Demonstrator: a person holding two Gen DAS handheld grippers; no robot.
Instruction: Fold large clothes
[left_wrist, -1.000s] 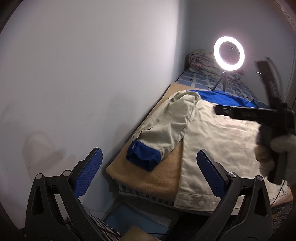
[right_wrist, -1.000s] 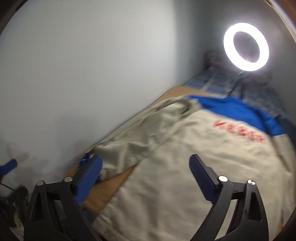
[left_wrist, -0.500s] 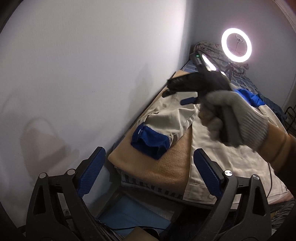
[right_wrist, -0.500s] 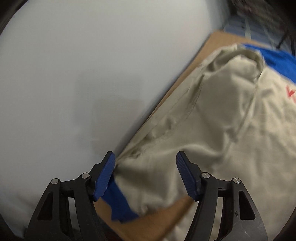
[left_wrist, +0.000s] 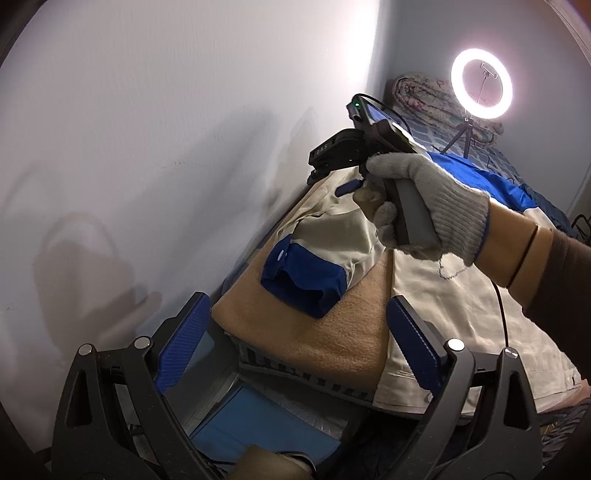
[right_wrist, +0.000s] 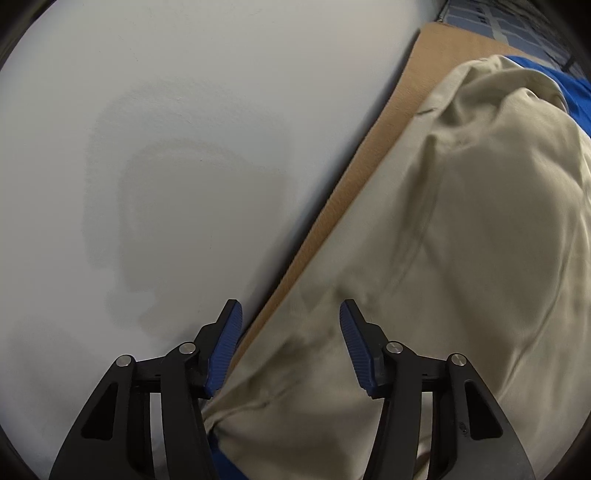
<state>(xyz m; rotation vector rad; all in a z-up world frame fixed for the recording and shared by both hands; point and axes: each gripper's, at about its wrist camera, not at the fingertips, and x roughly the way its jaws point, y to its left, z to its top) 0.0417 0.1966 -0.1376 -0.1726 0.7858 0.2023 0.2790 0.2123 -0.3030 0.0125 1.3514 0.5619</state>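
A large beige jacket (left_wrist: 461, 295) with blue yoke lies flat on the bed. Its left sleeve (left_wrist: 332, 240) runs along the wall side and ends in a blue cuff (left_wrist: 306, 280). My left gripper (left_wrist: 295, 306) hangs open off the bed's near corner, the cuff just beyond its fingertips, nothing between them. A gloved hand (left_wrist: 424, 199) holds my right gripper (left_wrist: 341, 186) down on the upper sleeve. In the right wrist view the right gripper (right_wrist: 291, 306) is closing, with the sleeve (right_wrist: 461, 240) edge between its jaws; the pads do not press on it.
A white wall (left_wrist: 166, 147) runs close along the bed's left side. A tan blanket (left_wrist: 295, 332) covers the mattress under the jacket. A lit ring light (left_wrist: 481, 88) on a tripod and a rolled quilt (left_wrist: 417, 96) stand at the far end.
The right gripper swept from over the jacket's body leftward and down onto the sleeve by the wall, its jaws narrowing. The left gripper sank a little toward the bed corner.
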